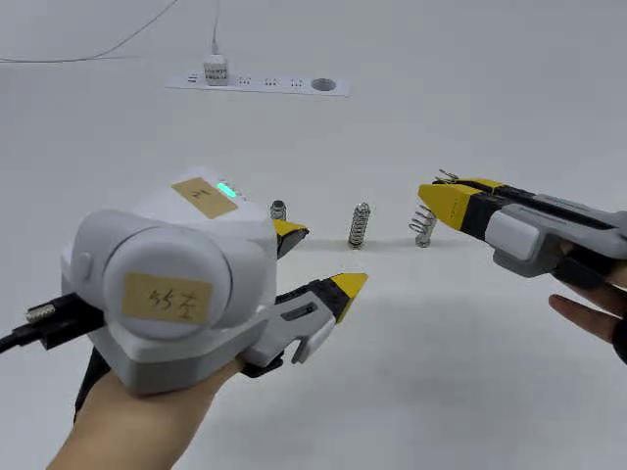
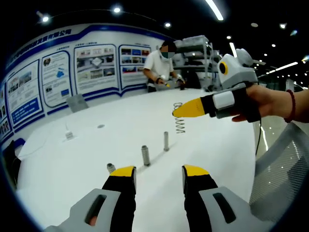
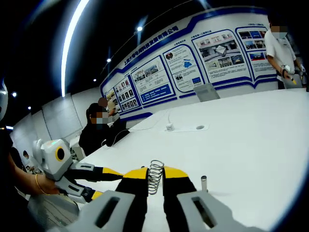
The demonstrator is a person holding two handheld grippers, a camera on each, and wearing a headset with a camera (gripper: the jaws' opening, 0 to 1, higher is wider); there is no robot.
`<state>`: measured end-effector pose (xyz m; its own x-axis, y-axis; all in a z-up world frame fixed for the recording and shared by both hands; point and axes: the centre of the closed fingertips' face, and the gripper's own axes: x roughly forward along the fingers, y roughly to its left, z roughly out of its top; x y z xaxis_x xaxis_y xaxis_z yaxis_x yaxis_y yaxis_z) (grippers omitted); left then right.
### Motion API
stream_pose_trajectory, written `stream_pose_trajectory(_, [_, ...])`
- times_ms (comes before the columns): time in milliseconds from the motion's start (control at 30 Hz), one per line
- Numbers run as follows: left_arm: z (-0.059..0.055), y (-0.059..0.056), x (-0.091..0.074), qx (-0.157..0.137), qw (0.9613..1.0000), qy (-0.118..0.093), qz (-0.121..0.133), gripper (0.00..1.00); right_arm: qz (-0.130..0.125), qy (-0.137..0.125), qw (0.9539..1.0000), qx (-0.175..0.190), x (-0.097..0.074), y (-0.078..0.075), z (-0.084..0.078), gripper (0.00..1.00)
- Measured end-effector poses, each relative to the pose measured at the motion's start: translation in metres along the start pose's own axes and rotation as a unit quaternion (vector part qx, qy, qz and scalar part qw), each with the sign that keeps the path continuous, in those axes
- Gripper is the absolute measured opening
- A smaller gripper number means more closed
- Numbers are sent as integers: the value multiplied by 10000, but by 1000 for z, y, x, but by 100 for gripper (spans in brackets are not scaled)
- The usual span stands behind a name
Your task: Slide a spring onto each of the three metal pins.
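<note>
Power strip [image 1: 257, 83] with plugged charger [image 1: 215, 69] far back on workbench [image 1: 441, 343]; left gripper [image 1: 328, 257] gaping, empty, hiding part of leftmost pin [image 1: 278, 209]; right gripper [image 3: 155, 174] clenched on spring [image 2: 179, 124].

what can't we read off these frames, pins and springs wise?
Left pin: head view, lower part hidden behind the left gripper; too small in the left gripper view to tell whether it carries a spring.
Spring: right gripper view, lower end hidden between the right gripper jaws.
Paper labels on the left gripper: head view, handwriting too blurred to read.
</note>
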<state>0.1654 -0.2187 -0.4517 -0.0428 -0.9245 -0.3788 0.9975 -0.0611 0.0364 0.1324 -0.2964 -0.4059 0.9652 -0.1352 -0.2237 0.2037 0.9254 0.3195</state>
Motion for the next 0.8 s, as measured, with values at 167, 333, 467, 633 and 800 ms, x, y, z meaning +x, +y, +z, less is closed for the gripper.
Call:
stream_pose_trajectory(167, [-5,5,0,-82,9999,42,88,44,-143,-79,9998,-139,4,-14,8,12])
stream_pose_trajectory(333, [-9,10,-1,-160,9997,71,188,49,-257,-126,9991,-314,9,-26,13,12])
stream_pose_trajectory(467, [-11,13,-1,-214,9994,88,249,53,-395,-62,9976,-560,13,-39,12,12])
stream_pose_trajectory(633, [-13,16,0,-266,9991,102,304,58,-500,-7,9962,-708,18,-48,9,12])
stream_pose_trajectory(800, [-13,18,1,-375,9987,91,320,62,-623,77,9943,-861,22,-59,7,12])
